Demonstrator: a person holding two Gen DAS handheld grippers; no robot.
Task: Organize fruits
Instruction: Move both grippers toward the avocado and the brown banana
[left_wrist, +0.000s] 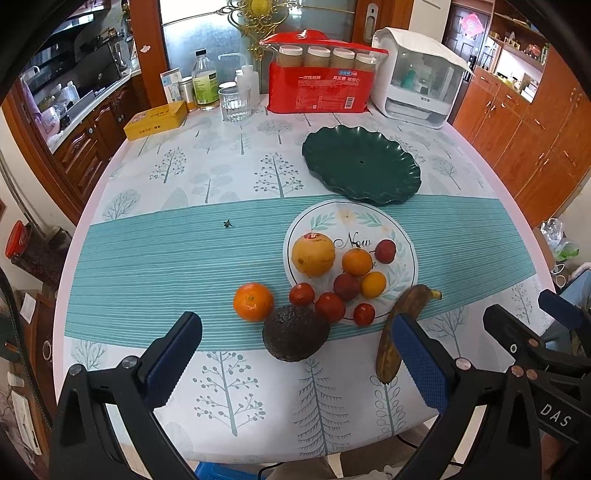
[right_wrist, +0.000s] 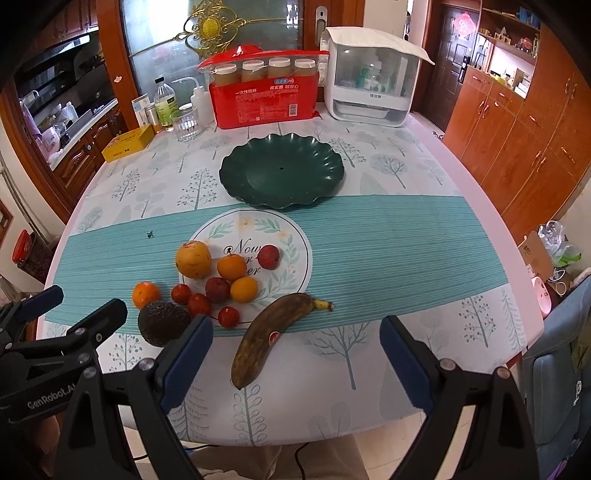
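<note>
A white leaf-print plate (left_wrist: 325, 221) (right_wrist: 291, 266) holds a big yellow-orange fruit (left_wrist: 313, 254), a mandarin (left_wrist: 357, 262) and several small red and orange fruits. At its near rim lie small red tomatoes (left_wrist: 330, 306), with another mandarin (left_wrist: 253, 301) (right_wrist: 146, 294) and a dark avocado (left_wrist: 295, 343) (right_wrist: 164, 323) on the cloth. A browned banana (left_wrist: 413, 299) (right_wrist: 269, 336) lies to the right. Behind sits a bare green scalloped plate (left_wrist: 362, 166) (right_wrist: 282, 170). My left gripper (left_wrist: 295, 321) (right_wrist: 85, 299) stands open just short of the avocado. My right gripper (right_wrist: 295, 325) (left_wrist: 522, 306) is open, the banana between its fingers' lines.
Along the table's far edge stand a red pack of cups (left_wrist: 319, 85), a white appliance (left_wrist: 421, 77), a glass (left_wrist: 234, 103), bottles (left_wrist: 205, 81) and a yellow box (left_wrist: 155, 120). Wooden cabinets (right_wrist: 524, 140) line the right side. A small dark speck (left_wrist: 227, 223) lies on the teal runner.
</note>
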